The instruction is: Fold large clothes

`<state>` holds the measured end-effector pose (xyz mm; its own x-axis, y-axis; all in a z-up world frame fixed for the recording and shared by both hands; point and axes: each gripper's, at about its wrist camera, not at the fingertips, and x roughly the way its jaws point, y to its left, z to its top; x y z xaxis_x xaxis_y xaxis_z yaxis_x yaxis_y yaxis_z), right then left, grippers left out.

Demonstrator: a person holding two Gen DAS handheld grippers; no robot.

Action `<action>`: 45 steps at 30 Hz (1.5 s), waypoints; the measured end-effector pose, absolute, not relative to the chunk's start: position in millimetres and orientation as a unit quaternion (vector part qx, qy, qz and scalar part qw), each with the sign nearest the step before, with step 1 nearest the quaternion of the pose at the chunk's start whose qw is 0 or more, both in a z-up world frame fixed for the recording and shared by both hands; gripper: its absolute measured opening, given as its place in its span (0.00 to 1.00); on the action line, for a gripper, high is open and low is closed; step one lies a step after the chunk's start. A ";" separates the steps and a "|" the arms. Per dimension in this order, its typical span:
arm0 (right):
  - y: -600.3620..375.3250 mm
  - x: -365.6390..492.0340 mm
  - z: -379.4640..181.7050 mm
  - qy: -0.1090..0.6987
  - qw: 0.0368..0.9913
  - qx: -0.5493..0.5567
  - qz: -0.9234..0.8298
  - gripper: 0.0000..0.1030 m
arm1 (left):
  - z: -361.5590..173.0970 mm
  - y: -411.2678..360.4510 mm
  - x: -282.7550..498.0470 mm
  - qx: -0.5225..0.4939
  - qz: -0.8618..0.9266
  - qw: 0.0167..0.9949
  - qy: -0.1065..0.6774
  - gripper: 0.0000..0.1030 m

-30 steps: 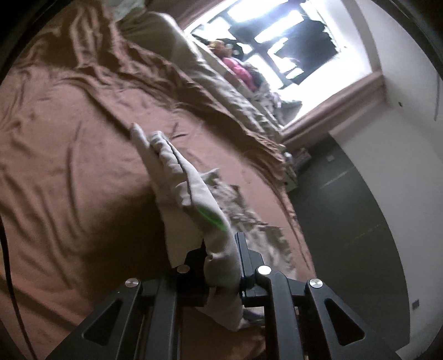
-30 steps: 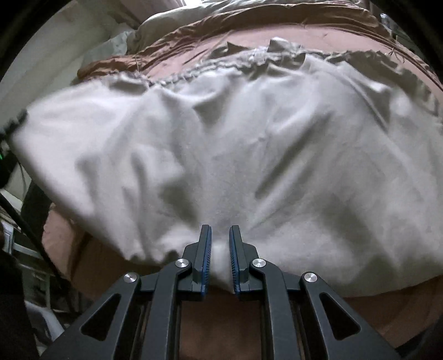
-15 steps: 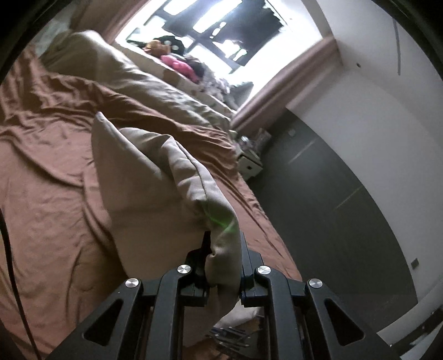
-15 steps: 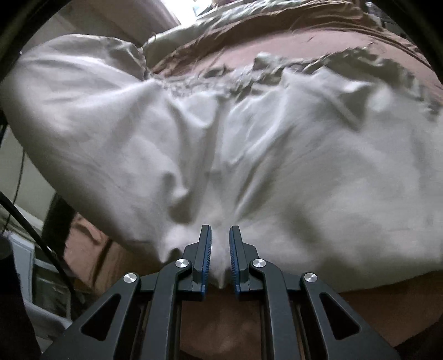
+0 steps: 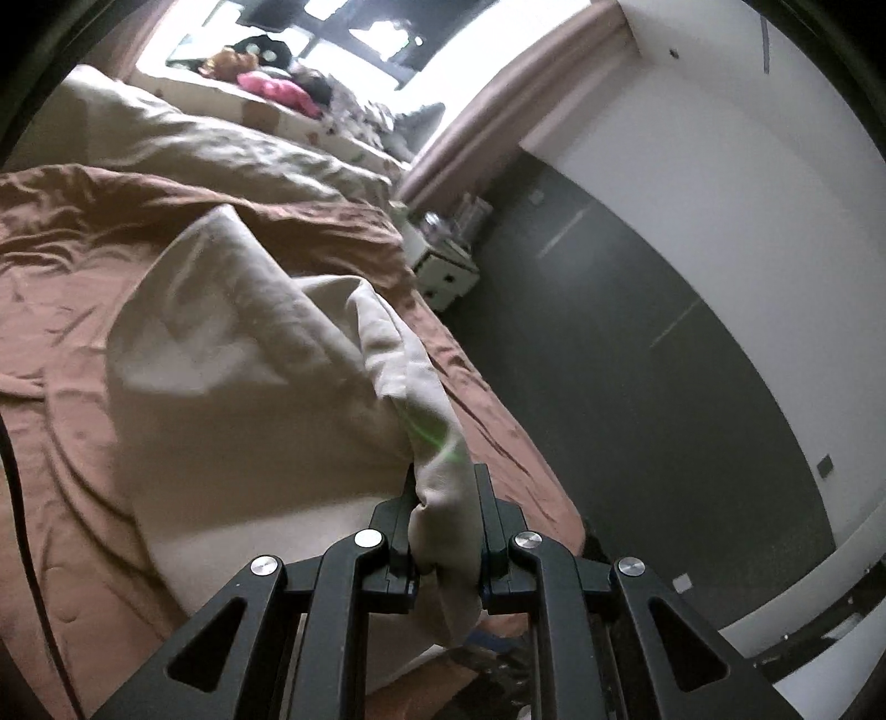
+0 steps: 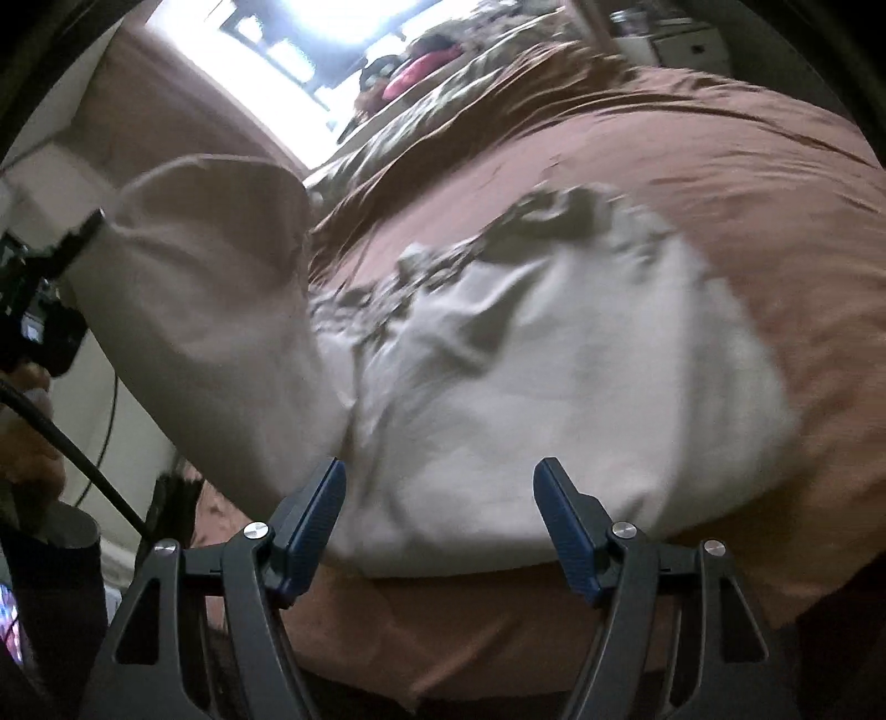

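A large beige garment lies on a bed with a brown sheet. My left gripper is shut on a bunched end of the garment and holds it lifted above the bed; that raised part hangs at the left of the right wrist view, where the left gripper also shows. My right gripper is open and empty, just above the garment's near edge.
A beige duvet is heaped at the head of the bed below a bright window. A white nightstand stands beside the bed by a dark wall. A black cable runs at the left.
My right gripper has opened and let go of the garment's edge, which has dropped onto the bed. My left gripper has lifted its end higher and swung it across.
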<state>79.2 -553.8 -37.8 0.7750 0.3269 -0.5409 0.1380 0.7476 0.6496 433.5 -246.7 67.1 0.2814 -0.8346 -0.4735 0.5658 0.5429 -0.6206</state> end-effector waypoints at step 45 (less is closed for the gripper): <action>-629.4 97.7 -76.3 0.357 0.849 0.389 0.024 0.16 | -124.5 -206.8 407.8 -0.145 -0.281 0.781 0.539 0.77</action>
<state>97.7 -629.4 -76.3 0.7440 0.3184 -0.5875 0.2364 0.6969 0.6771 407.8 -206.8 -124.5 0.2611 -0.5950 -0.7601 0.2821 0.8001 -0.5294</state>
